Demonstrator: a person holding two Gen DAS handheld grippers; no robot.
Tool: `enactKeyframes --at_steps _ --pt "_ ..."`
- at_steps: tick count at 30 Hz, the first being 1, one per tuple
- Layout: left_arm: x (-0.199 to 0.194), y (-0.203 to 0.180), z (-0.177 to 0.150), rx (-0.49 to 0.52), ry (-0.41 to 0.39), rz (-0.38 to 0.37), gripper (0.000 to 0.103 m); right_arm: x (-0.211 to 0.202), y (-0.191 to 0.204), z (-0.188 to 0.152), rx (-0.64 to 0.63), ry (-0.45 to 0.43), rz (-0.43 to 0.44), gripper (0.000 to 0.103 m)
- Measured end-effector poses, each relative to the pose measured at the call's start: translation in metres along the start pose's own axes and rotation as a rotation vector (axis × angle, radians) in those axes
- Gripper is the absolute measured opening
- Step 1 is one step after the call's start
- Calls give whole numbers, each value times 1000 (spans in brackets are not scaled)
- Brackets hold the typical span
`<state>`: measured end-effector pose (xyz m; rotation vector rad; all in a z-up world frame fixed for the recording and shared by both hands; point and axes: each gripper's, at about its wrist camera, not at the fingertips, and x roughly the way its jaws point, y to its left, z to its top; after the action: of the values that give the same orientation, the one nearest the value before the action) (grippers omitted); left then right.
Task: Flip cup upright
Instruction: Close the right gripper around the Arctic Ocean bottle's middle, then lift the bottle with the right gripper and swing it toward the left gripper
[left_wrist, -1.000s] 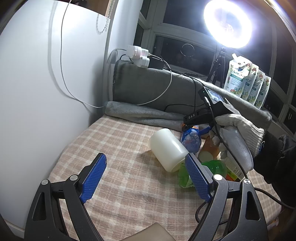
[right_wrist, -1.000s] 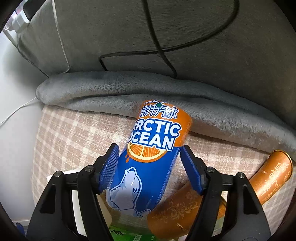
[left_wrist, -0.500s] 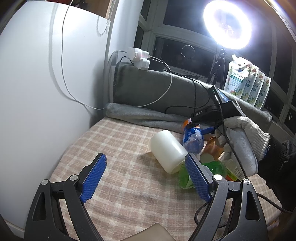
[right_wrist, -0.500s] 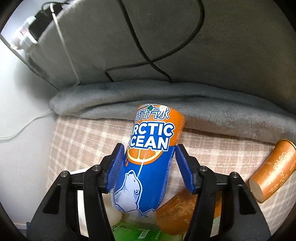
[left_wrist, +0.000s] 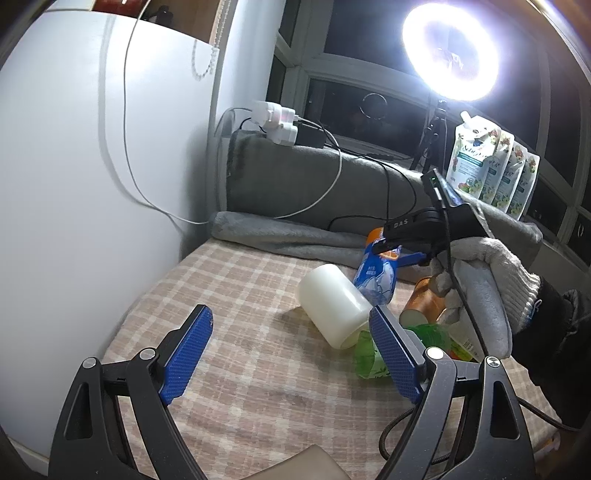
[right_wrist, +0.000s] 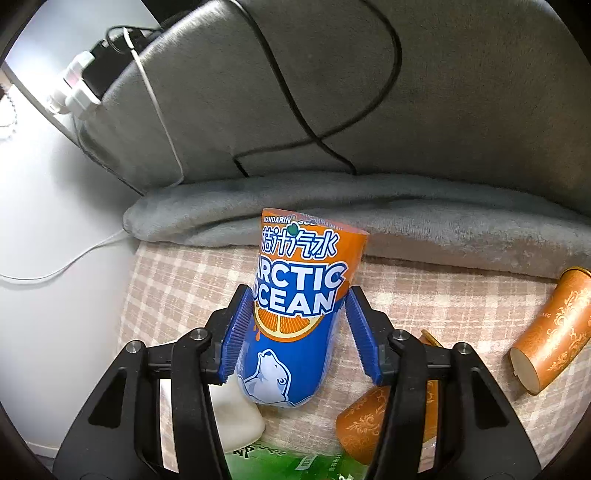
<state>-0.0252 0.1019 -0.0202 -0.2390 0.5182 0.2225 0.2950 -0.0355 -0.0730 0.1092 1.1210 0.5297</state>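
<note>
The checked cloth (left_wrist: 229, 302) covers the work surface and serves as landmark; a grey blanket (right_wrist: 406, 206) lies along its far edge. On the cloth's right half a white cup (left_wrist: 332, 302) lies on its side, with a green bottle (left_wrist: 365, 354) just beside its open end and two gold-patterned orange cups (right_wrist: 550, 328) also lying down.

The blue-and-orange cup (right_wrist: 295, 314) stands near the cloth's far edge, close to the blanket, long axis near vertical with a slight lean, wider mouth up. The right gripper (right_wrist: 299, 332) straddles its mid-body: the left pad touches the wall, while a narrow gap shows at the right pad, so the grip appears slack. Whether the base rests fully on the cloth cannot be told.

The left gripper (left_wrist: 291, 350) hovers over the cloth's near edge, spread wide and empty, well apart from that cup. The right hand is the nearer.
</note>
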Motion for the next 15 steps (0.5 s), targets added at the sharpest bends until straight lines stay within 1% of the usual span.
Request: enactKeyframes --at_steps 8,15 --pt "-2 -2 1 3 -8 -3 87 -46 2 -8 -44 -99 39 54" --pt "-7 -9 1 15 -16 -8 87 -101 -10 -30 -71 -153 98 54"
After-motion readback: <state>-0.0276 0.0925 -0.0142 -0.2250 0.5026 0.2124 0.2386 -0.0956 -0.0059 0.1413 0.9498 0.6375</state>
